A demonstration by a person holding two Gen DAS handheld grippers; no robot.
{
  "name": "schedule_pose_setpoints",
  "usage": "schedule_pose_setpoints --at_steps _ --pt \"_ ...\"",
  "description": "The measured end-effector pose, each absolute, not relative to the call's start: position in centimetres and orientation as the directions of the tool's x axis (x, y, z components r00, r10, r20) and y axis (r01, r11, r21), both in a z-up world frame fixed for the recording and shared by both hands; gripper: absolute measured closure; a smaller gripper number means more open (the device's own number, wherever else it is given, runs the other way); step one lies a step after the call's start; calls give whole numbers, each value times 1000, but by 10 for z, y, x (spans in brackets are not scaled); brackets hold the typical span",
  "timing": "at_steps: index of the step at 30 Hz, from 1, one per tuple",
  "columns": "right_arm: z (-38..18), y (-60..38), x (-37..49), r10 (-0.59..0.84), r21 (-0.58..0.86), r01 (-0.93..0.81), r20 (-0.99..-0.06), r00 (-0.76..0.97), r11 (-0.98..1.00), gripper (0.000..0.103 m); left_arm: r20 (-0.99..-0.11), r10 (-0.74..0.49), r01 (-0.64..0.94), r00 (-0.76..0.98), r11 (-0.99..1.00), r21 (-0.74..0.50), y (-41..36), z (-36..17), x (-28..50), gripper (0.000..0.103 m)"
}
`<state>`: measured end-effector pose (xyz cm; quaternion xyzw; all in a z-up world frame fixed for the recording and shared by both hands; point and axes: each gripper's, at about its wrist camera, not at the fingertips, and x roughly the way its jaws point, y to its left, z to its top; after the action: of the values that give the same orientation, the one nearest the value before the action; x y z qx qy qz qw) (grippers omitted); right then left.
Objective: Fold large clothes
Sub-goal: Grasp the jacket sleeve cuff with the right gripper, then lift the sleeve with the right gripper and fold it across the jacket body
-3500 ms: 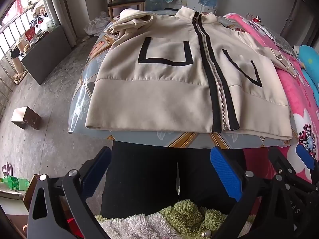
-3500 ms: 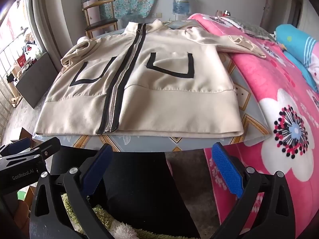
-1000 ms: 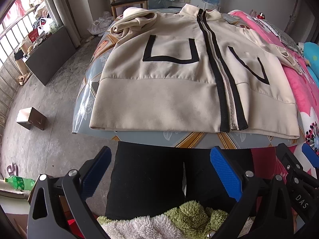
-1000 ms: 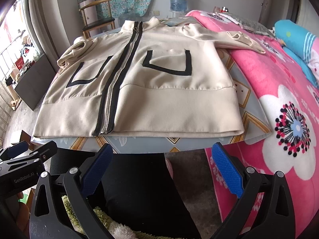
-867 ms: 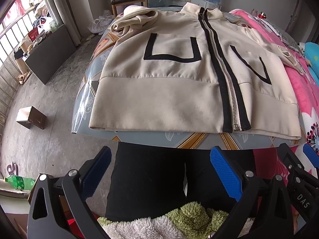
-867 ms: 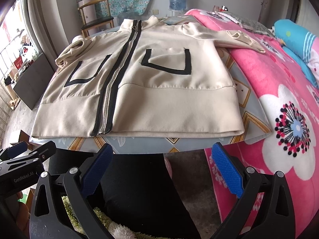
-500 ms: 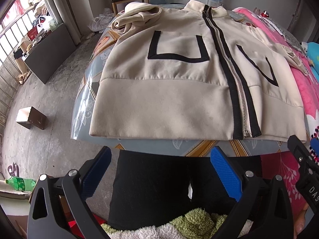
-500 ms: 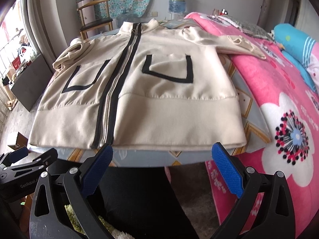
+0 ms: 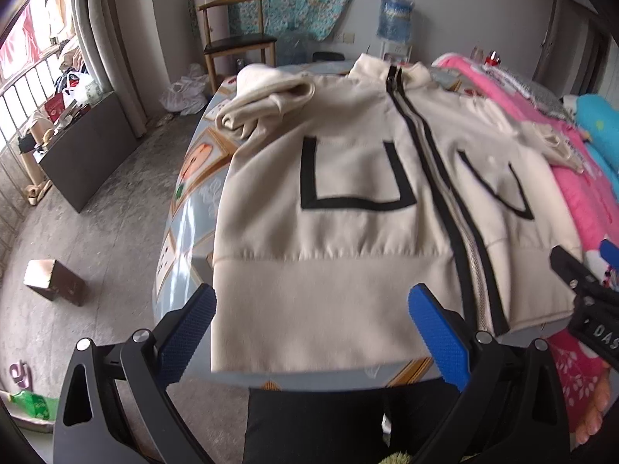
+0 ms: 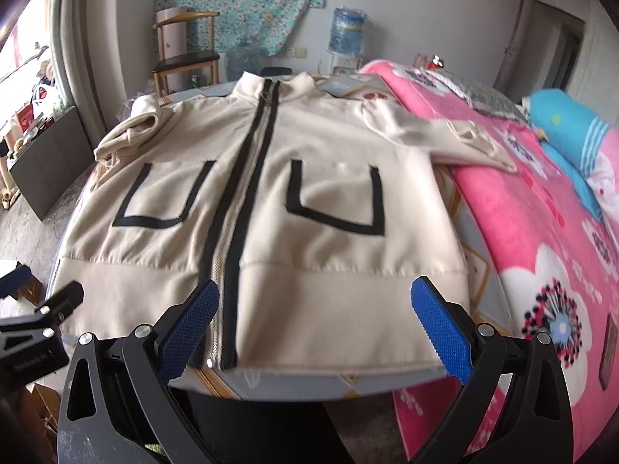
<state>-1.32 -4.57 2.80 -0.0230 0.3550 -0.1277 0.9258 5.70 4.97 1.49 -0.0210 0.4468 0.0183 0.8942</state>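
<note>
A cream zip-up jacket (image 9: 348, 232) with black zipper trim and black U-shaped pocket outlines lies flat, front up, on a patterned table (image 9: 185, 208); it also shows in the right wrist view (image 10: 309, 208). Its left sleeve is bunched near the collar (image 9: 267, 96); its right sleeve (image 10: 456, 139) stretches onto the pink blanket. My left gripper (image 9: 309, 332) is open and empty over the left part of the hem. My right gripper (image 10: 313, 321) is open and empty over the hem, right of the zipper.
A bed with a pink flowered blanket (image 10: 549, 263) adjoins the table's right side, with a blue pillow (image 10: 572, 131). A wooden chair (image 9: 232, 38) and a water bottle (image 9: 394, 19) stand behind. A cardboard box (image 9: 54, 282) sits on the floor at left.
Both grippers have moved forward from in front of the table edge until their open fingers are over the jacket's hem. The jacket has not moved.
</note>
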Motion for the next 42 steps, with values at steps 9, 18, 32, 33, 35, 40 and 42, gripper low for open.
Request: schedule_pose_setpoints --at_steps 9,18,32,33,35,40,42 --pt "53 -48 24 -43 1 55 -603 797 998 7 -703 -129 0 700 984 -180 67 34 83 5" --pt "75 -35 113 376 317 -220 -610 697 923 7 -666 -150 -26 731 969 -247 97 30 110 5" --pt "15 58 303 655 607 -245 -700 286 756 18 -806 62 -122 589 992 -12 134 -19 205 5" --pt "11 62 307 643 596 -243 -712 282 765 22 -812 73 -132 579 991 -4 137 -22 210 5" --pt "2 69 314 618 574 -229 -737 273 786 45 -824 101 -153 558 988 17 141 -28 221 5" --pt "6 70 310 575 513 -261 -751 325 818 84 -842 129 -177 524 983 40 145 -38 235 5" --pt "20 74 305 515 415 -315 -765 386 853 92 -841 131 -176 524 983 44 145 -39 237 5"
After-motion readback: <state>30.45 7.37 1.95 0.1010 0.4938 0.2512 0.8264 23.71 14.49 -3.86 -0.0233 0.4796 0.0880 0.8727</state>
